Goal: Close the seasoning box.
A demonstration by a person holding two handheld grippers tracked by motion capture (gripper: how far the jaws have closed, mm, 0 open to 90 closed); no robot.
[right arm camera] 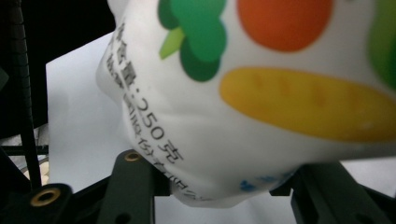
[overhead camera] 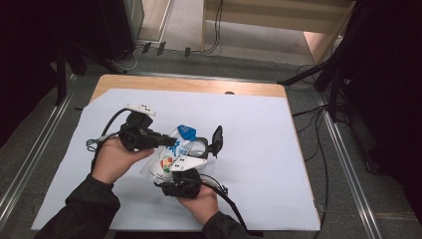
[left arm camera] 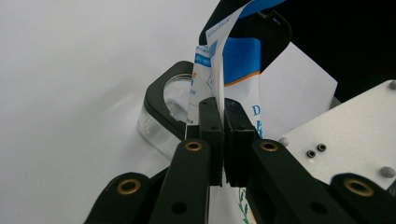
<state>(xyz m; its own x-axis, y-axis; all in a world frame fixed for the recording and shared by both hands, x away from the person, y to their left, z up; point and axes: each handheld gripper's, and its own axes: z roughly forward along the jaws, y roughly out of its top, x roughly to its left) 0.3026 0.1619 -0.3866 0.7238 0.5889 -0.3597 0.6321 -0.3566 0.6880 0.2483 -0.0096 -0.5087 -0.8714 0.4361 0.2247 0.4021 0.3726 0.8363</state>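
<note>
A white pouch (overhead camera: 169, 158) with a blue top and printed vegetables hangs between both grippers over the white sheet. My left gripper (overhead camera: 171, 142) comes in from the left and is shut on the pouch's thin upper edge (left arm camera: 238, 60); in the left gripper view its jaws (left arm camera: 223, 116) are pinched together on the film. My right gripper (overhead camera: 172, 172) reaches up from below, and its jaws (right arm camera: 229, 186) squeeze the pouch's rounded bottom (right arm camera: 261, 93) from both sides. Just behind the pouch stands a clear container (overhead camera: 201, 147) (left arm camera: 161, 119) with a black rim and its black lid (overhead camera: 217, 137) raised.
A white sheet (overhead camera: 259, 164) covers most of the wooden table (overhead camera: 199, 84). Cables trail from both grippers across the sheet. Beyond the table are black stands (overhead camera: 333, 84), floor rails and loose cables (overhead camera: 214, 30).
</note>
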